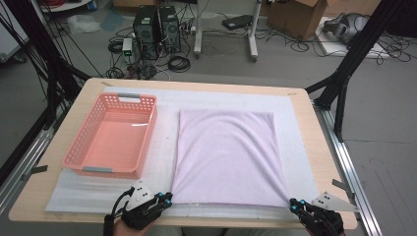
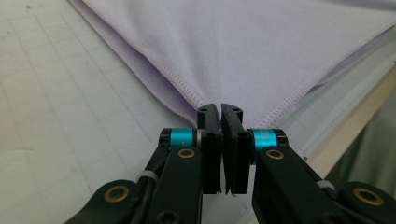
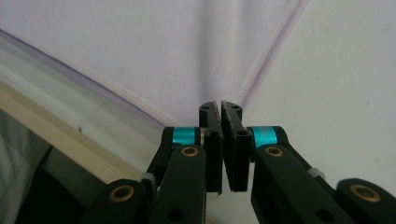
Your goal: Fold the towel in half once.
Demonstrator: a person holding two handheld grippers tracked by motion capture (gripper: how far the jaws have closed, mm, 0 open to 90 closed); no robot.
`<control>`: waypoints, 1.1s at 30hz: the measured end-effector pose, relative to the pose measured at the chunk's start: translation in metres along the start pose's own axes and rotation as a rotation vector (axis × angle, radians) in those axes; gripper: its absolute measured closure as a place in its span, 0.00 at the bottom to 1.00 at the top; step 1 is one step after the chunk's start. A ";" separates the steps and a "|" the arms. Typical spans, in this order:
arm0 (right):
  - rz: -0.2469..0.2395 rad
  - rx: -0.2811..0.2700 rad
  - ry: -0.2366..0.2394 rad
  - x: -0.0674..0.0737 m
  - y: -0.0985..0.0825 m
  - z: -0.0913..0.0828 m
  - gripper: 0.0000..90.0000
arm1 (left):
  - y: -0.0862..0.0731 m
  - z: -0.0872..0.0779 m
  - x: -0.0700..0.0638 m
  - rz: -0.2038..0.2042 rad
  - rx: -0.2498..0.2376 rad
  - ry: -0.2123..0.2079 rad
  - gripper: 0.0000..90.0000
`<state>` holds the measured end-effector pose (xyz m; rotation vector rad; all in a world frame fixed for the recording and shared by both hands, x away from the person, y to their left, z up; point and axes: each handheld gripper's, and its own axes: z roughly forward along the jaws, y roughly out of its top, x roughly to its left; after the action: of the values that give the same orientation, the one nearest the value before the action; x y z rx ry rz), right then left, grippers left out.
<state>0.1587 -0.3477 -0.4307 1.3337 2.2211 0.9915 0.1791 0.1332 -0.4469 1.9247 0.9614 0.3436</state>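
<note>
Gripping stage of a fold: left gripper (image 1: pixel 167 198) and right gripper (image 1: pixel 294 204) jaws clenched on near corners of lilac cloth (image 1: pixel 227 156), flat mid-tabletop. Next, probably: lift evenly, carry toward far edge.

I note a pink slotted basket (image 1: pixel 112 137) at the left of the white grid mat (image 1: pixel 162 162) on my wooden table (image 1: pixel 314 142), and beyond it two black computer towers (image 1: pixel 157 32), tangled floor cables (image 1: pixel 206 49), a cardboard box (image 1: pixel 295 17) and a white stand (image 1: pixel 252 34).
</note>
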 end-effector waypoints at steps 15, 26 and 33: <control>0.089 -0.144 -0.075 -0.020 0.011 0.015 0.71 | 0.018 0.005 0.013 -0.064 -0.083 0.054 0.64; 0.067 -0.036 -0.039 -0.029 0.032 0.054 0.93 | 0.035 0.036 0.026 -0.078 -0.054 0.070 0.66; 0.053 -0.071 -0.038 -0.039 0.025 0.042 0.72 | 0.047 0.059 0.029 -0.060 -0.026 0.104 0.67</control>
<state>0.2190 -0.3581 -0.4425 1.3753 2.1125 1.0454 0.2552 0.1061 -0.4431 1.8658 1.0754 0.4230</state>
